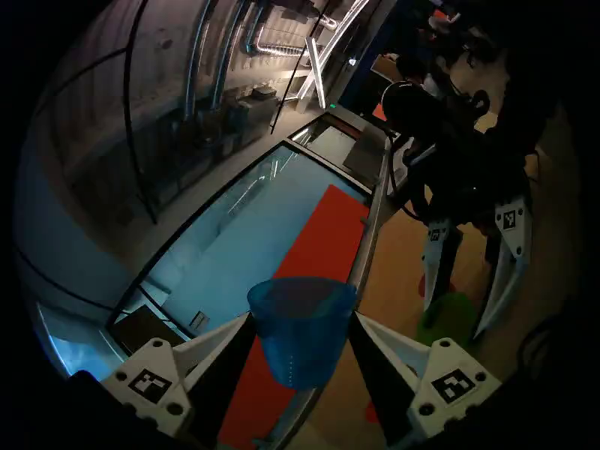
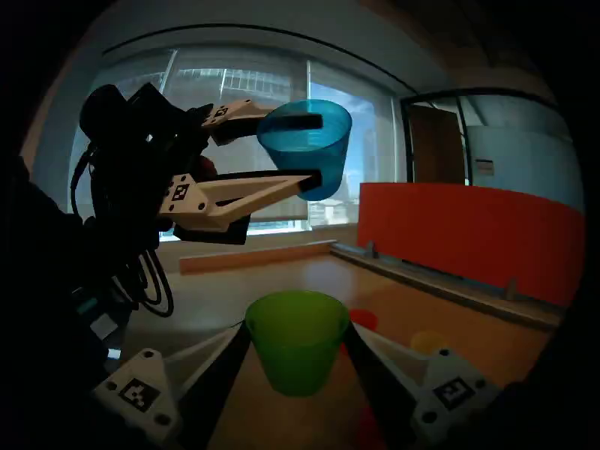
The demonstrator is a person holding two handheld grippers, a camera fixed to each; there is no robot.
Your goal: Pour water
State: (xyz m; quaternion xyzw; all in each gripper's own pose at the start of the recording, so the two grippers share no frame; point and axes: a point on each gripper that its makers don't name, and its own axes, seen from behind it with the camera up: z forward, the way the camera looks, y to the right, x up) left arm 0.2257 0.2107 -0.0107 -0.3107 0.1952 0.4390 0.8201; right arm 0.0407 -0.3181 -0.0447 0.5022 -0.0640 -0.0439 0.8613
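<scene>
Spanning the far wall, a window [image 2: 225, 90] glows behind an orange partition [image 2: 472, 232] that edges the wooden table [image 2: 225, 289]. High over the table, the left gripper [image 2: 321, 150] has its jaws pinching a blue cup [image 2: 296, 150]. Lower and nearer, the right gripper [image 2: 298, 330] has its jaws clamped on a green cup [image 2: 298, 352]. Beside the green cup lie a red disc [image 2: 365, 318] and a yellow disc [image 2: 427, 341].

There are two cups: one blue cup [image 1: 302, 330] at the lower middle of the left gripper view, one green cup [image 2: 298, 341] at the lower middle of the right gripper view. Two grippers, the left gripper [image 1: 302, 319] and the right gripper [image 2: 298, 328], each clamp one cup between two fingers. At the lower right lie one red disc [image 2: 364, 318] and one yellow disc [image 2: 427, 341]
</scene>
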